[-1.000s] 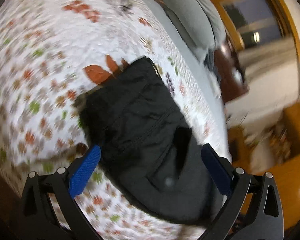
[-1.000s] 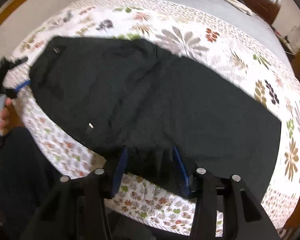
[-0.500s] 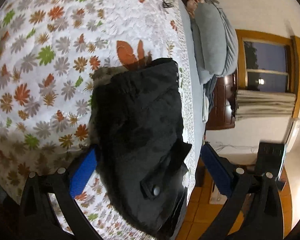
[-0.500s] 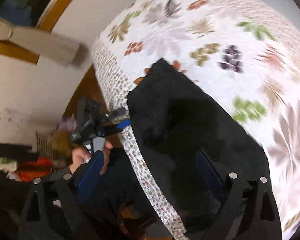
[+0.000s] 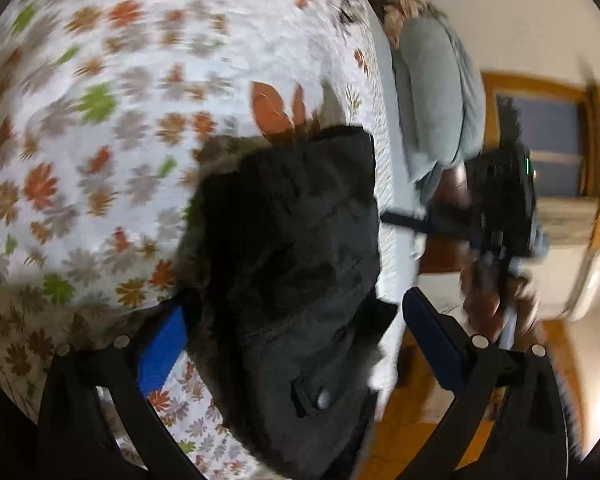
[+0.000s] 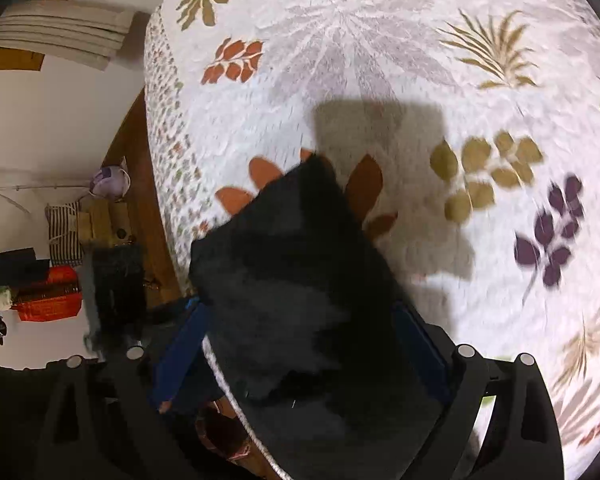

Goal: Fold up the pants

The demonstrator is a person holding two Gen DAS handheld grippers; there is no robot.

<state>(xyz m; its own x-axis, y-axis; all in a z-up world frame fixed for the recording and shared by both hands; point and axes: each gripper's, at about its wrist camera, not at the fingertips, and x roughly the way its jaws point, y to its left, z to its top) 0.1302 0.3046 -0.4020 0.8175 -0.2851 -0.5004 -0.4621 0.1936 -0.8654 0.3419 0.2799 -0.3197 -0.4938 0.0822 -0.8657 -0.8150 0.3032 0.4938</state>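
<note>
On the bed (image 5: 112, 92), over a quilted white cover printed with orange, green and brown flowers, the pants (image 5: 296, 264) lie as a dark, soft, bunched heap near the mattress edge. Seen from the left wrist, the left claw (image 5: 296, 340) stands wide open, its blue pads on either side of the black cloth, which bulges between and below them with a stitched seam and a small round button (image 5: 324, 399) showing; whether the pads touch the fabric cannot be told. Far right of it, blurred, the other gripper shows in a hand beside a grey pillow (image 5: 436, 92) and a wood-framed window (image 5: 556, 136). From the right wrist, the right claw (image 6: 300, 354) is also spread wide, with a flat, roughly rectangular fold of the pants (image 6: 296, 280) filling the gap between its blue pads; grip or mere contact cannot be told. A white cord (image 6: 236, 400) runs along the cloth's near left edge. The cover (image 6: 380, 60) here carries larger leaf prints in rust, olive and purple, and the fold casts a square shadow on it.
</note>
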